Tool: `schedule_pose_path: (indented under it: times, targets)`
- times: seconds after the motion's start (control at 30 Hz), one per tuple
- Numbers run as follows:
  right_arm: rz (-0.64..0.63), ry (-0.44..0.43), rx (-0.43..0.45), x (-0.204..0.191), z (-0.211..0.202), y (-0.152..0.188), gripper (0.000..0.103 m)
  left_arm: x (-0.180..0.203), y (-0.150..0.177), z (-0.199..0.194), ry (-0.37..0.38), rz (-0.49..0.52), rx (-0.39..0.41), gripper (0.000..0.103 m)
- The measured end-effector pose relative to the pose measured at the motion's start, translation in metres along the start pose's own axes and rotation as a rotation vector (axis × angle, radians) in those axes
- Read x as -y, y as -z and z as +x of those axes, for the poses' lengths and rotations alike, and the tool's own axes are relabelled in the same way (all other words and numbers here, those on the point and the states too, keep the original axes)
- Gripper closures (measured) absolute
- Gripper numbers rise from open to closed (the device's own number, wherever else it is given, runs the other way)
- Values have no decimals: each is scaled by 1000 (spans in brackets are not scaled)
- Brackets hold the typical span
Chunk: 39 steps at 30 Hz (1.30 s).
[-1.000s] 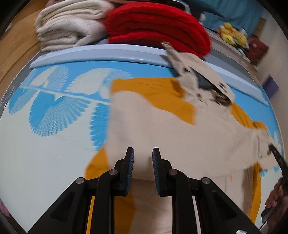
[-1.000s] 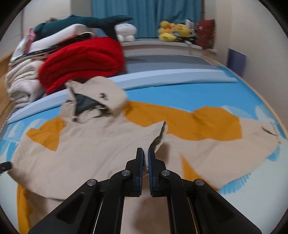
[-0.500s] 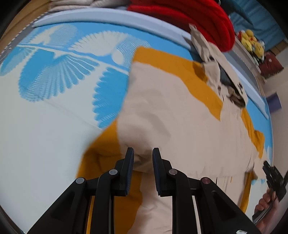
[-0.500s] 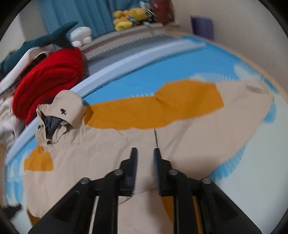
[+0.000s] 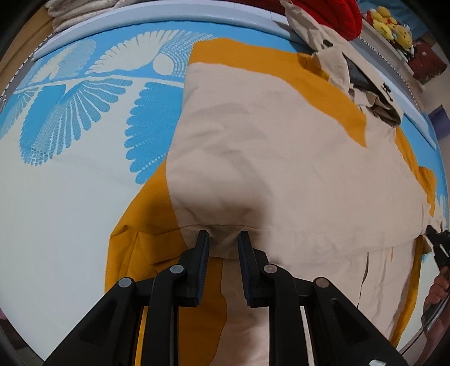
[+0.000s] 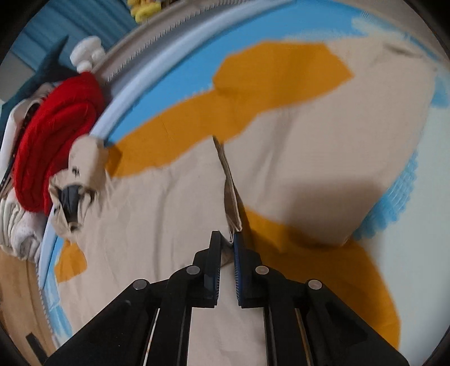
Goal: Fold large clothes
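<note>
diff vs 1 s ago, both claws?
Left claw came down with a fold of the beige-and-orange jacket, still pinched. Right claw rolled and dropped toward the jacket's front edge; its jaws opened, then were just closing on it again. Red blanket and mat unchanged.

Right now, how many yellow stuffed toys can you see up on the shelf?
3 at least, bunched on the ledge past the red blanket: one, one, one. More may hide behind.
</note>
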State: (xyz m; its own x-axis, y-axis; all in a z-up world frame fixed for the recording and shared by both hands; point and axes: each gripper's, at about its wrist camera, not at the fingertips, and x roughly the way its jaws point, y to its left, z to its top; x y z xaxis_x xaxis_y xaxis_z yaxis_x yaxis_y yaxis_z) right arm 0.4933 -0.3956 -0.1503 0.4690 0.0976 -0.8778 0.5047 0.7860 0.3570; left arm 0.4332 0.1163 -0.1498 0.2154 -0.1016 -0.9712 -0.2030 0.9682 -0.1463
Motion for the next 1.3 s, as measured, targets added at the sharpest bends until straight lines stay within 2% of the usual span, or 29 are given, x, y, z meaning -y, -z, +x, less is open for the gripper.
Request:
schedule_pose_path:
  times: [0.17,0.23,0.33,0.4,0.5,0.57,0.67,0.83,0.93,1.1,1.3]
  targets:
    - [13,85,66,3,-9,-5,91,8,-1,2,19,5,7,84]
    - [-16,77,97,-3,-15,-5,91,9,-3,4,20,11,6,84]
    - [-88,35,104,-15,-17,-5,87,8,1,17,-17,14,-36,83]
    - [-135,18,41,-21,-4,-2,80,7,3,19,-33,14,-43,83]
    - [-133,83,-74,-11,18,6,80,15,0,-1,-34,32,21,83]
    - [-127,81,-72,-9,16,7,80,27,1,-17,-33,64,82,82]
    - [-167,88,-16,-19,-2,5,80,48,8,-44,-32,125,187,78]
    - [-248,51,104,-40,-50,6,80,69,21,-67,20,152,262,76]
    - [-310,13,156,-53,-75,10,80,82,29,-77,10,168,296,76]
    - [-383,-13,261,-61,-122,22,80,97,40,-83,15,182,312,76]
    - [-410,23,330,-44,-143,16,80,108,48,-87,21,205,328,76]
